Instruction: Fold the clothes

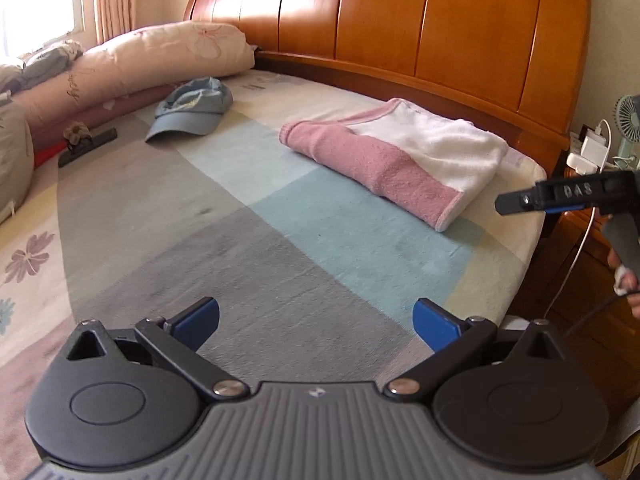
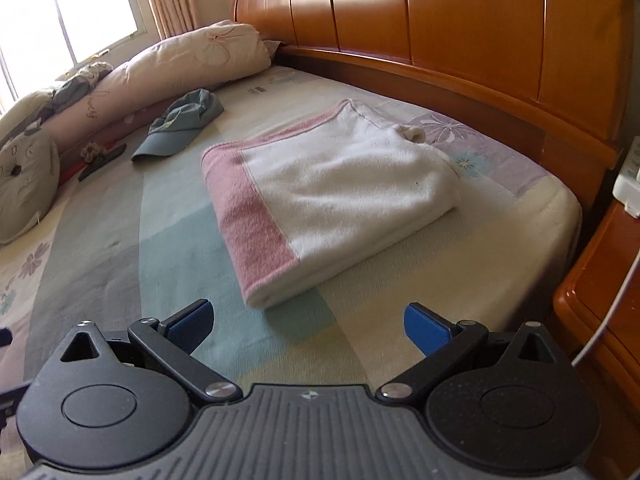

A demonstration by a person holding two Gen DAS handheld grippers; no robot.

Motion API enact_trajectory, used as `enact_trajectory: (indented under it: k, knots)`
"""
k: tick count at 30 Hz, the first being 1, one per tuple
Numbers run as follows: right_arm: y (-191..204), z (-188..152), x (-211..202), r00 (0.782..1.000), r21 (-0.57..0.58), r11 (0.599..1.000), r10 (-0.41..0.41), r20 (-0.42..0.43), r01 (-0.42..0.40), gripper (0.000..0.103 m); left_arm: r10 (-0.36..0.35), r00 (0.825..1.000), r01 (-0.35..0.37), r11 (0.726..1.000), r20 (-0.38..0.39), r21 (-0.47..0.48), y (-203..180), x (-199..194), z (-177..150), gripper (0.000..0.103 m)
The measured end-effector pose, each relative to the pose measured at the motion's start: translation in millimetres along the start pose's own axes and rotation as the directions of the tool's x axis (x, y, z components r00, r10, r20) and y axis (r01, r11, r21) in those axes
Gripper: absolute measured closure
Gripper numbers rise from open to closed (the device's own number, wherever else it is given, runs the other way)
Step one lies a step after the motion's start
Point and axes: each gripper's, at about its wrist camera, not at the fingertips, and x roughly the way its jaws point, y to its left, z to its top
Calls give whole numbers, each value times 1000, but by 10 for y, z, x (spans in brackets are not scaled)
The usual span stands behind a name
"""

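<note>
— Where is the folded towel point(image 2: 332, 208) seen?

— It is laid flat on the striped bedsheet point(image 2: 172, 248) near the wooden headboard point(image 2: 440, 20), its pink band turned toward nine o'clock in the right wrist view. One corner at one o'clock is curled up; what lies under the fold cannot be made out.

— And the grippers?

— The right gripper point(image 2: 308, 326) is held just short of the towel's near edge, its blue pads point(image 2: 192, 326) spread wide apart, nothing clamped. The left gripper point(image 1: 316, 320) is likewise held with jaws apart over bare sheet, the towel point(image 1: 400, 160) being seen at one o'clock from it. In the left wrist view the right gripper point(image 1: 508, 202) is cut off at three o'clock, and only fingertips of the hand point(image 1: 626, 280) are shown.

— What else is noted?

— A blue cap point(image 2: 180, 126) is placed at ten o'clock, beside a rolled floral quilt point(image 2: 180, 60). A small dark object point(image 2: 102, 158) near it is too blurred to be identified. A nightstand point(image 2: 600, 300) is cropped at three o'clock, a white cable point(image 2: 612, 304) draped over it. The window point(image 2: 72, 8) is overexposed.
</note>
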Motion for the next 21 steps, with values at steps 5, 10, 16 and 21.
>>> enact_trajectory:
  k: [5,10,16,21]
  knots:
    - [87,-36,-144,1000,-16,1000,-4,18,4,0,-43,999,43,999,9,-28,-71,7,65,1]
    - [192,-83,-319,999,-45,999,-5,39,7,0,-51,998,52,998,23,-22,-193,-26,125,1]
    - [245,-199,-519,999,-63,998,-7,50,11,0,-73,996,74,997,46,-20,-349,-144,100,1]
    - [261,-288,-699,998,-71,997,2,67,2,0,-74,995,77,996,62,-48,-442,-275,36,1]
